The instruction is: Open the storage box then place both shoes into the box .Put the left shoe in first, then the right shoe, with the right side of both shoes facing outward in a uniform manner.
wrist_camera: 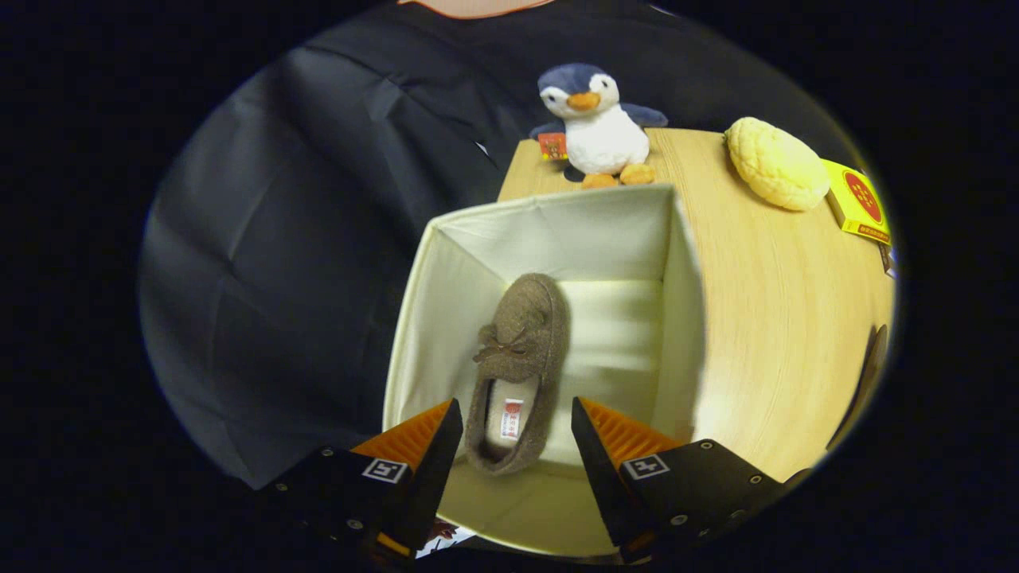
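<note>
One brown shoe [519, 374] lies inside the open storage box [685, 263], gripper [516, 434] spread wide above, evidently released.

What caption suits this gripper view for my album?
Open claw above a brown felt slipper lying inside the cream fabric storage box on a wooden table.

A matt, fuzzy felt-like cloth is seen on the shoe [521, 362] at centre frame. The storage box [446, 302] around it is lined with smooth pale fabric. The surface [764, 318] at right shows light wood grain. Soft plush covers the penguin toy [599, 127] at top.
</note>
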Demonstrator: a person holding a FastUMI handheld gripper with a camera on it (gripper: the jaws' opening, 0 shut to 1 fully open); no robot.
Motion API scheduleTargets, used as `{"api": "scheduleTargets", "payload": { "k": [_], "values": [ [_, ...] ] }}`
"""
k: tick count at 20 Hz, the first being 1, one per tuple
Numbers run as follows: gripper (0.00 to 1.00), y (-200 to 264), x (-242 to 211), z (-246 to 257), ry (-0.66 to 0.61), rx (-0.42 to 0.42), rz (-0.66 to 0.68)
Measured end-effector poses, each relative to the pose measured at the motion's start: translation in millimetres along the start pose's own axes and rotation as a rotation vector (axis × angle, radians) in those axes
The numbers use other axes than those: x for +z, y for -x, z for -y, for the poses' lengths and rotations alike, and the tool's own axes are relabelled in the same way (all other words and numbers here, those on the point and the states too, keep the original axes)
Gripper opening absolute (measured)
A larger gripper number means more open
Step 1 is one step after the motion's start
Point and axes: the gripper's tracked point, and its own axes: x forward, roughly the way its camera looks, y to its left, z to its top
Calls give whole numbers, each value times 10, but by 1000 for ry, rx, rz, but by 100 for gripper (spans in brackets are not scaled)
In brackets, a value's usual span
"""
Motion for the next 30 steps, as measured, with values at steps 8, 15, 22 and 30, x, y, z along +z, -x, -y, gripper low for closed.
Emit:
{"api": "scheduleTargets", "payload": {
  "k": [8, 15, 22, 30],
  "values": [
    [92, 952, 53, 1352, -37, -141, 149],
    [92, 1528, -443, 2885, -153, -332, 152],
    [92, 2033, -915, 4281, -222, -486, 144],
    [93, 1803, -1388, 5080, -226, -501, 52]
  ]
}}
